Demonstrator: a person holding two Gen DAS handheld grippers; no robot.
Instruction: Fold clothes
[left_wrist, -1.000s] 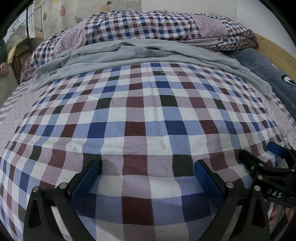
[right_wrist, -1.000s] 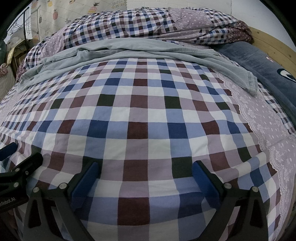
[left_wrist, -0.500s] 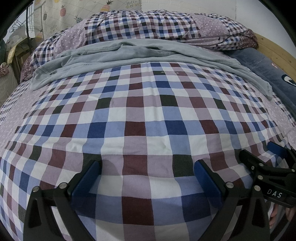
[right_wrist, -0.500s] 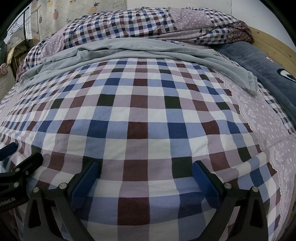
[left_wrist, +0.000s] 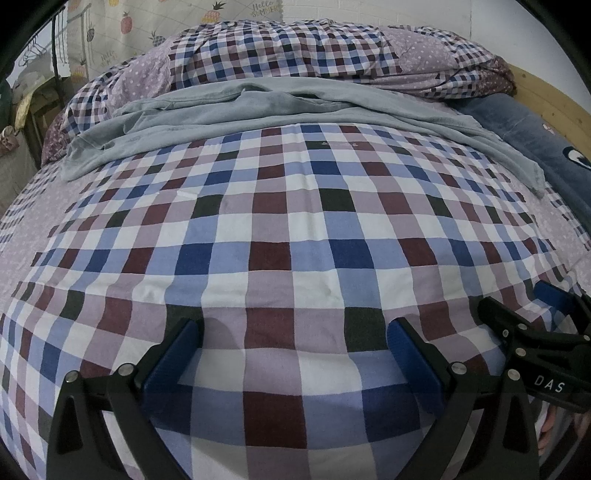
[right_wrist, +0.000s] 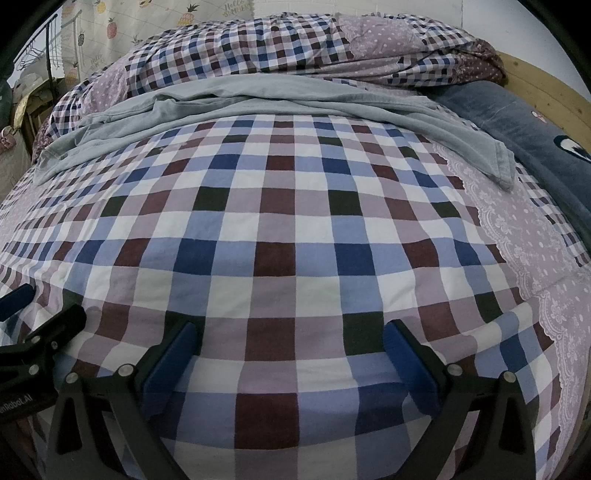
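Grey garment (left_wrist: 295, 107) lies beyond both tongs (left_wrist: 295, 332), jaws spread.

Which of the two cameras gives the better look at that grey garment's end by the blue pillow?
The right wrist view: the grey garment ends there in a clear hemmed cuff, well inside the picture. The left wrist view shows the same garment, but that end sits nearer the distorted edge.

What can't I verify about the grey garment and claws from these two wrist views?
- Grey garment: its type and far edge are unclear in both views, bunched against the checked duvet.
- Left claw, right claw: handles and the person's hands cut off by the bottom edge.
- Navy cushion: its print is cut off by the right edge.
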